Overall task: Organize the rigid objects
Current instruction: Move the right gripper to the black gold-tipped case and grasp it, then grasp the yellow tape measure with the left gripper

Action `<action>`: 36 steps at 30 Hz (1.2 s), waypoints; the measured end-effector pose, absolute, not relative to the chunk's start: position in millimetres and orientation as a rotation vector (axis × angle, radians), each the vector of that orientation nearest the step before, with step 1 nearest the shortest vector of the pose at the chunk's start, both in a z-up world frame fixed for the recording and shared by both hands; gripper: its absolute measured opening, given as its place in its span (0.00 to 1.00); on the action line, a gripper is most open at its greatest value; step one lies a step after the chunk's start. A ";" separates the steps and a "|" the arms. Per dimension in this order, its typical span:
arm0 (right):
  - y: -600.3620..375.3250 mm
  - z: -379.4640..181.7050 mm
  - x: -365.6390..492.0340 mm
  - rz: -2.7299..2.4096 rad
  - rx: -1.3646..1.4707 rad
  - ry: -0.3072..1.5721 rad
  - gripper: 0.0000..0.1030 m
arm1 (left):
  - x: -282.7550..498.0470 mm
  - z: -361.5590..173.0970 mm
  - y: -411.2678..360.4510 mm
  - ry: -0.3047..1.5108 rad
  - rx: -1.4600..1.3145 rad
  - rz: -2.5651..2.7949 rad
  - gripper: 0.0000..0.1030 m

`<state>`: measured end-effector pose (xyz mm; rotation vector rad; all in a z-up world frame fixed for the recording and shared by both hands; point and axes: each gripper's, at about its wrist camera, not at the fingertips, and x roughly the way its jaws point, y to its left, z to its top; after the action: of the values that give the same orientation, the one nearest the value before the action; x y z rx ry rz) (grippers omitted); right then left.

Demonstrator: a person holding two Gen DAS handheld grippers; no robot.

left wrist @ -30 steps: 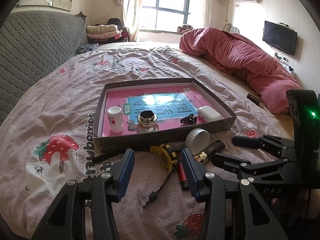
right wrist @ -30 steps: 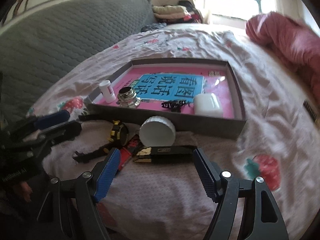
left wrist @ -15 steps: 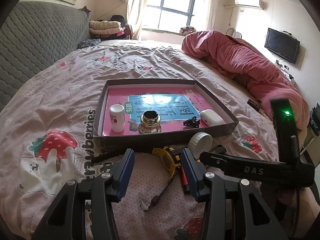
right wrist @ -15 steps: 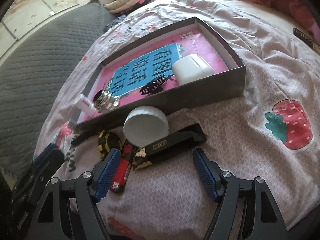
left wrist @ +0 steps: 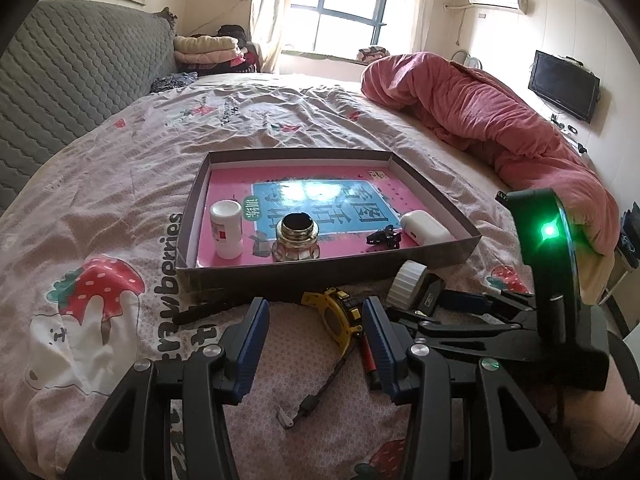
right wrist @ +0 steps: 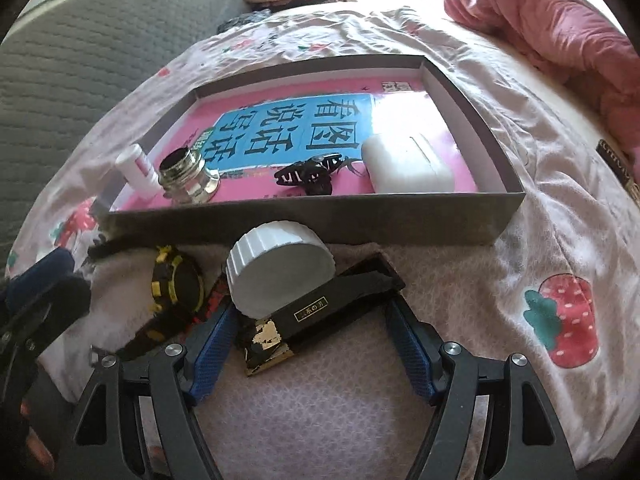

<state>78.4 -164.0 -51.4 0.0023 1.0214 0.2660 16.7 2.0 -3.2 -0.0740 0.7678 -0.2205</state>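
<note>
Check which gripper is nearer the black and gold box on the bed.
Right. The right gripper straddles the black and gold box, jaws closing, pads not touching. The left gripper hangs over the yellow tape measure beside it.

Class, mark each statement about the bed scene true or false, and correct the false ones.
1. The white case lies inside the tray. True.
2. The white ribbed lid lies inside the tray. False: it rests outside, against the tray's near wall.
3. The black box sits between the right gripper fingers. True.
4. The glass jar wears a cap. False: its mouth is open.
5. The left gripper grips the tape measure. False: it holds nothing.
</note>
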 end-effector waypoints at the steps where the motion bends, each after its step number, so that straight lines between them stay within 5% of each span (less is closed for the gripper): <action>1: -166.8 -51.4 77.2 0.269 -0.006 1.021 0.72 | 17.2 -3.7 1.7 0.769 -0.072 -0.220 0.47; 24: -176.0 -54.0 73.2 0.266 -0.113 1.027 0.72 | 21.8 -9.4 2.9 0.787 -0.077 -0.216 0.47; 29: -184.5 -50.1 71.5 0.297 -0.116 1.035 0.52 | 23.2 -10.2 4.9 0.791 -0.085 -0.213 0.47; 36: -200.8 -44.4 69.4 0.333 -0.091 1.055 0.43 | 24.1 -10.4 6.5 0.791 -0.085 -0.212 0.47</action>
<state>69.4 -200.8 -44.4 -0.0909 1.0550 0.3334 24.1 6.5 -10.4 -0.0849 0.7909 -0.2119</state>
